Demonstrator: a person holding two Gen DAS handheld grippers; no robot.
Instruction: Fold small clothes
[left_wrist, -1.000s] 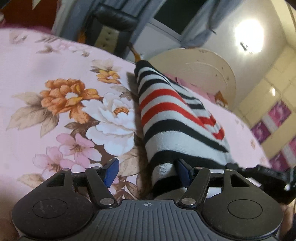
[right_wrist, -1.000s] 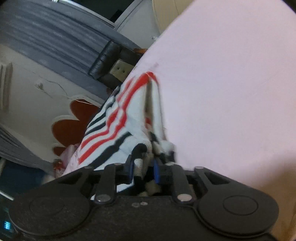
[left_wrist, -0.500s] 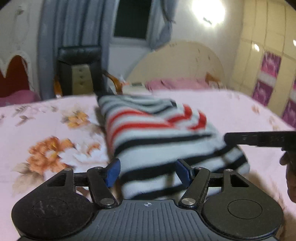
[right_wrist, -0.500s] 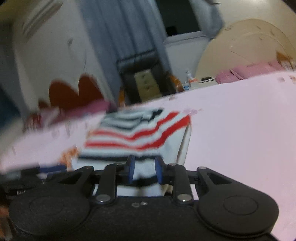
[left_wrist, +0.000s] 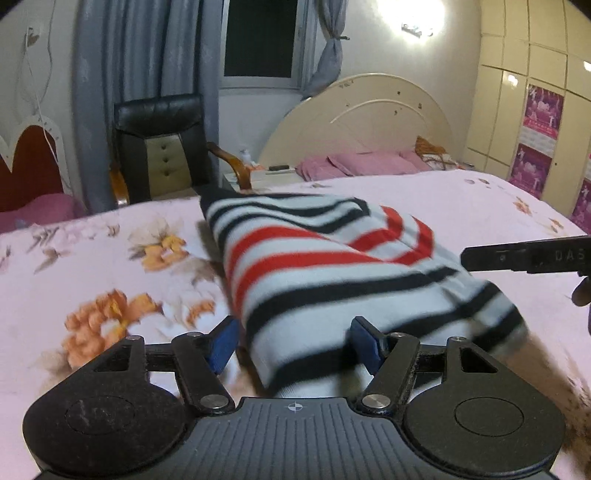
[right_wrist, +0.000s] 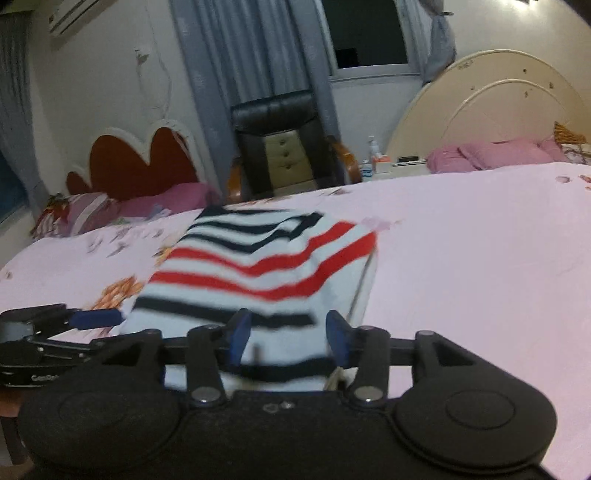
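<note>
Both views have rolled level since a second ago, and the right tool (right_wrist: 289, 338), then clenched on the striped sweater's (left_wrist: 332, 273) hem, now has its jaws opening with the hem between but clear of the pads. From the left: floral pink bedsheet (left_wrist: 92, 266), then the left tool (left_wrist: 293, 345) released, jaws wide, the sweater's near edge between them untouched. The folded sweater lies flat mid-bed, the right tool past its right edge.

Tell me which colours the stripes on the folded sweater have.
The folded sweater has black and red stripes on white; the left wrist view shows them best.
</note>
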